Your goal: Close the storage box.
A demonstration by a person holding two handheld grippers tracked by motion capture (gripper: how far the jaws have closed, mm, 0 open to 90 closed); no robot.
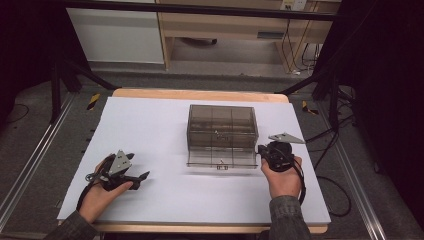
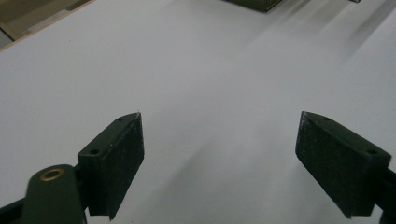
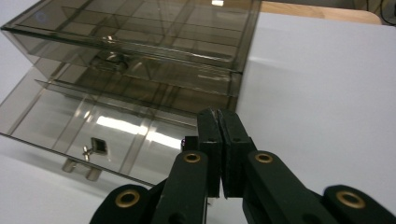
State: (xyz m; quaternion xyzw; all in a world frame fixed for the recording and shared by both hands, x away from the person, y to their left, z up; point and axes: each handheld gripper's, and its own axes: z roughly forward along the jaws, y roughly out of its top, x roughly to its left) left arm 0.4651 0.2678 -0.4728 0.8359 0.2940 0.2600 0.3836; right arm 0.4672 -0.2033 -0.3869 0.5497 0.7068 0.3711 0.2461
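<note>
A smoky clear plastic drawer box [image 1: 222, 126] stands in the middle of the white table cover [image 1: 160, 125]. Its bottom drawer [image 1: 222, 159] is pulled out toward me, with a small knob on its front [image 3: 78, 164]; the upper drawer [image 3: 135, 51] is pushed in. My right gripper [image 1: 261, 150] is shut with nothing between its jaws, and hovers just off the open drawer's right front corner [image 3: 219, 116]. My left gripper [image 1: 142, 176] rests low at the front left, open, far from the box. Between its pads [image 2: 116, 158] lies only bare white cover.
The table's wooden edge [image 1: 200, 94] runs along the back. Black stand legs [image 1: 55, 90] and cables [image 1: 325, 150] lie on the floor at both sides. A wooden cabinet [image 1: 225, 30] stands behind the table.
</note>
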